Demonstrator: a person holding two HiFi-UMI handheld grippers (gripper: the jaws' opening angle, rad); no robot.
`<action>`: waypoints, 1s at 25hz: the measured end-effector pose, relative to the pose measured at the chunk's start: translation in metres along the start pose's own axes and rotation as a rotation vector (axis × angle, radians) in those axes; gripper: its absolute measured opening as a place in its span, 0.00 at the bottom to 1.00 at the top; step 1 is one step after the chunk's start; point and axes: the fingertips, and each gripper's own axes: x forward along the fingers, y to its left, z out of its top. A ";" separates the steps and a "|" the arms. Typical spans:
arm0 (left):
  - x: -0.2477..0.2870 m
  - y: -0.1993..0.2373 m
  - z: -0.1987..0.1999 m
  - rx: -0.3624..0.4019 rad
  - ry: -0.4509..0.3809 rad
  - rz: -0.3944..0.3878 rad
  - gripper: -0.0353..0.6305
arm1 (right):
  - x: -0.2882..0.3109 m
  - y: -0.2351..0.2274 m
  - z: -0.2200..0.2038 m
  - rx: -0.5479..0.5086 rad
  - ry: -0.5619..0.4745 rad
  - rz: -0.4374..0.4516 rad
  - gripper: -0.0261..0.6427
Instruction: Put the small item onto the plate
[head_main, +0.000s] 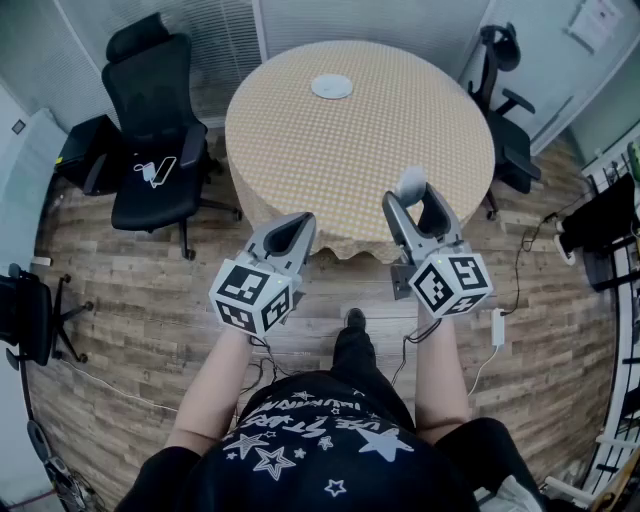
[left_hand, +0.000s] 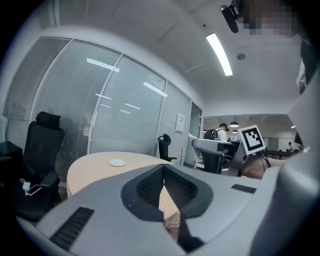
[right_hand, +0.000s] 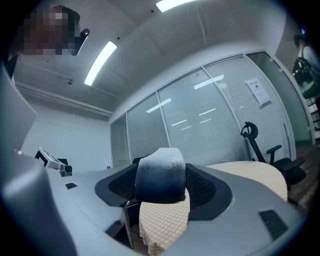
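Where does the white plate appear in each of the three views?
Head view: plate at top centre, on the table's far side.
Left gripper view: plate left of centre, on the table.
Right gripper view: not in it.
Shared landmark: the round table with the checked cloth.

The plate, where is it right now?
In the head view, the plate lies near the far edge of the round table, roughly centred, across from the person.

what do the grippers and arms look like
The left gripper and right gripper are grey with dark textured pads; each carries a black-and-white marker cube and a thin dark cable. The top is black with white stars, forearms unsleeved.
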 end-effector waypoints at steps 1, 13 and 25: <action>-0.008 -0.004 0.000 0.004 -0.003 -0.006 0.06 | -0.007 0.009 -0.001 -0.004 0.001 -0.004 0.51; -0.091 -0.054 -0.018 0.002 -0.007 -0.095 0.06 | -0.093 0.086 -0.012 -0.087 0.003 -0.087 0.51; -0.096 -0.073 -0.035 0.011 0.017 -0.131 0.06 | -0.125 0.086 -0.018 -0.059 -0.001 -0.137 0.51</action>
